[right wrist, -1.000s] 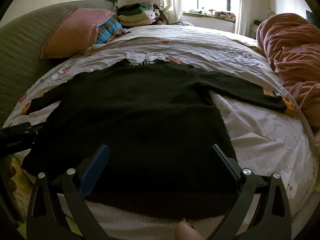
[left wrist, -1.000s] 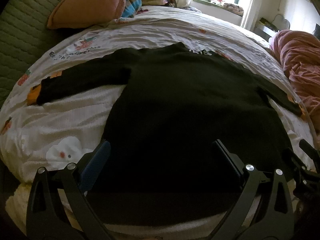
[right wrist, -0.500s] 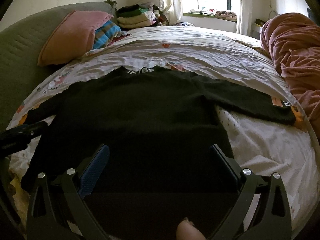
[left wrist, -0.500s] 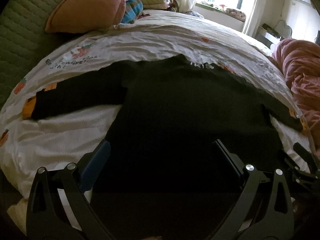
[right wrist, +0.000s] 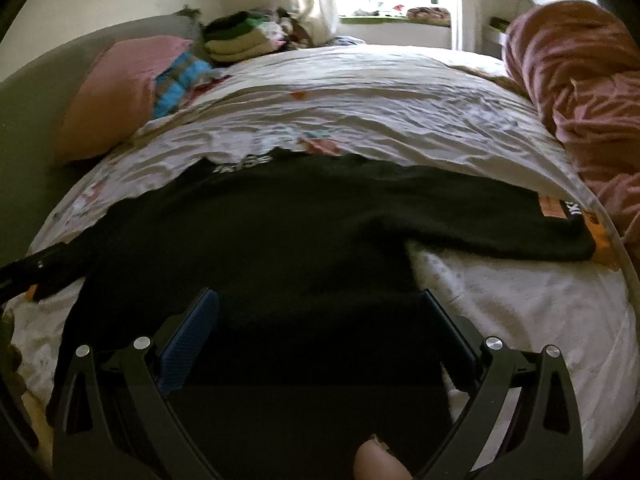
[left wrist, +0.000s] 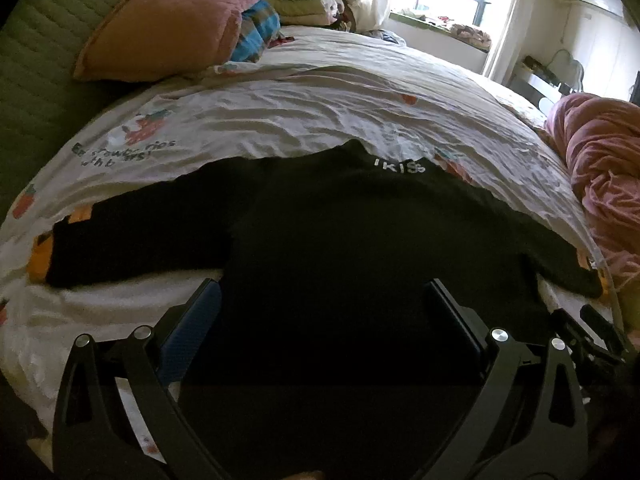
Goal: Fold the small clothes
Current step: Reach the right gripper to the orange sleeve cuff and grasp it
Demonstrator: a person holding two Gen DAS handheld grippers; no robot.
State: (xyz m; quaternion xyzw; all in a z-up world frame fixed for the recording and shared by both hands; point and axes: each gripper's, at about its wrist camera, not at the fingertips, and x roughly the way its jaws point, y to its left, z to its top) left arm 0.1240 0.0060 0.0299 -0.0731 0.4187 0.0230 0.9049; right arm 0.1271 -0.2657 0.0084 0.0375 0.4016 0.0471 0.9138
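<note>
A small black long-sleeved sweater (left wrist: 360, 240) lies flat on the bed, collar away from me, both sleeves spread out; it also shows in the right wrist view (right wrist: 280, 240). My left gripper (left wrist: 322, 292) is open over the sweater's lower left part, its jaws wide apart. My right gripper (right wrist: 320, 300) is open over the lower right part, near where the right sleeve (right wrist: 500, 228) joins the body. The right gripper's tip shows at the right edge of the left wrist view (left wrist: 588, 332). Neither holds anything.
The bed has a white printed sheet (left wrist: 320, 100). A pink pillow (left wrist: 168, 20) and a stack of folded clothes (left wrist: 300, 0) lie at the far left. A bunched pink blanket (right wrist: 580, 92) lies on the right. A green quilted headboard (left wrist: 36, 60) is on the left.
Both grippers have moved forward and lower over the sweater, toward its collar. Both stay open.
</note>
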